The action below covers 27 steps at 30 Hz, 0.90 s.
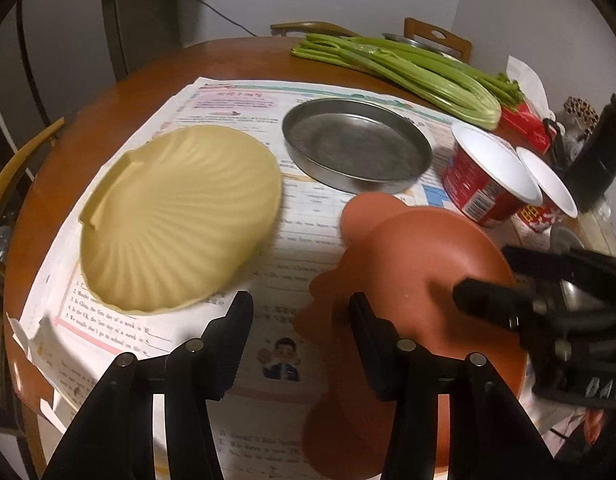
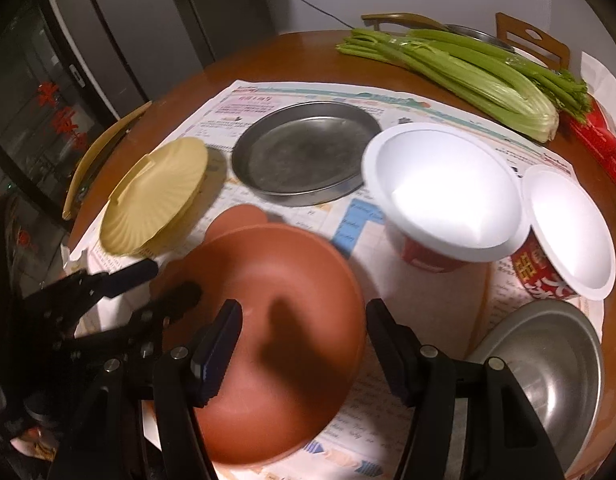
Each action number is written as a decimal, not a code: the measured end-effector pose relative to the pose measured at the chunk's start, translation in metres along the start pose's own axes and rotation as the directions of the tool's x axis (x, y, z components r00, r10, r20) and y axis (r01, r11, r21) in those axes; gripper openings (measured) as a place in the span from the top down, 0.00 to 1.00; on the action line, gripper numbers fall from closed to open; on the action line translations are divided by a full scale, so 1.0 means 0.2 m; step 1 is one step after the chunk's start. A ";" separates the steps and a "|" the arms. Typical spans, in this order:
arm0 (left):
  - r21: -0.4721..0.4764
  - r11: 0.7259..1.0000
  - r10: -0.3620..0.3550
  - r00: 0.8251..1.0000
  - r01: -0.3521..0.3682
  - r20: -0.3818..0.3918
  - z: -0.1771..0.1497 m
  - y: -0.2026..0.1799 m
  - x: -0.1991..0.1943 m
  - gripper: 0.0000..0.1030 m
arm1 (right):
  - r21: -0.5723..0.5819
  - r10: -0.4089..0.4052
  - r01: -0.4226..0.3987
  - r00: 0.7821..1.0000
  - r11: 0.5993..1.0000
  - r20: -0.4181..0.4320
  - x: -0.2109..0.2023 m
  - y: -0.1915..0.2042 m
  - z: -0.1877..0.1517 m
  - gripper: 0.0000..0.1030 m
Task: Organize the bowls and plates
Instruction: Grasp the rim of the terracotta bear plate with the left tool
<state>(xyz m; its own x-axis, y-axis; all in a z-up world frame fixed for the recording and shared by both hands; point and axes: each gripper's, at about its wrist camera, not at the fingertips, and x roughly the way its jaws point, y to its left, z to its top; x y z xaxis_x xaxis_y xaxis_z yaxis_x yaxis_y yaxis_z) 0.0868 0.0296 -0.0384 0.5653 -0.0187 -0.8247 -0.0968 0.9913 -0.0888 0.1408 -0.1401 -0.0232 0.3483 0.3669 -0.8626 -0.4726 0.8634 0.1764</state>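
A brown plate [image 1: 428, 256] [image 2: 275, 264] with lobed edges lies on printed paper near the table's front. My left gripper [image 1: 299, 308] [image 2: 169, 280] is open at its left edge, one finger over the rim and the other over paper. My right gripper [image 2: 303, 312] [image 1: 488, 274] is open astride its right rim, one finger above the inside and one just outside; neither pad visibly presses. A yellow shell-shaped plate [image 1: 179, 216] [image 2: 155, 200] lies to the left. A round metal pan [image 1: 356, 144] [image 2: 303, 152] sits behind. Two red bowls with white insides [image 1: 488, 168] [image 2: 440, 188] [image 2: 568, 228] stand at the right.
A metal bowl [image 2: 548, 372] rests at the near right. Celery [image 1: 408, 68] [image 2: 468, 68] lies across the far side of the round wooden table [image 1: 235, 60]. Chair backs [image 1: 436, 38] ring the table, and a red box [image 1: 524, 124] and dark clutter crowd the right edge.
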 end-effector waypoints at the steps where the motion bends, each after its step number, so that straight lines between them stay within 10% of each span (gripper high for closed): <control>1: -0.009 1.000 -0.003 1.000 0.003 0.004 0.00 0.01 0.00 0.51 | -0.008 -0.003 0.003 1.000 1.000 -0.001 0.00 0.02 -0.01 0.37; 27: -0.037 0.998 -0.046 0.999 0.045 -0.026 -0.11 0.10 -0.07 0.50 | -0.095 -0.004 0.003 1.000 0.995 -0.017 0.04 0.21 -0.19 0.37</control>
<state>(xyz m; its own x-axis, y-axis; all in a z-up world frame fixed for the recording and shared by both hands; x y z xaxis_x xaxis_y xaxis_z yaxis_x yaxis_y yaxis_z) 0.0590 0.0462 -0.0417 0.5475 -0.0674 -0.8341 -0.1014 0.9841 -0.1461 0.0938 -0.1144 -0.0399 0.3364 0.3573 -0.8713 -0.5467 0.8275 0.1283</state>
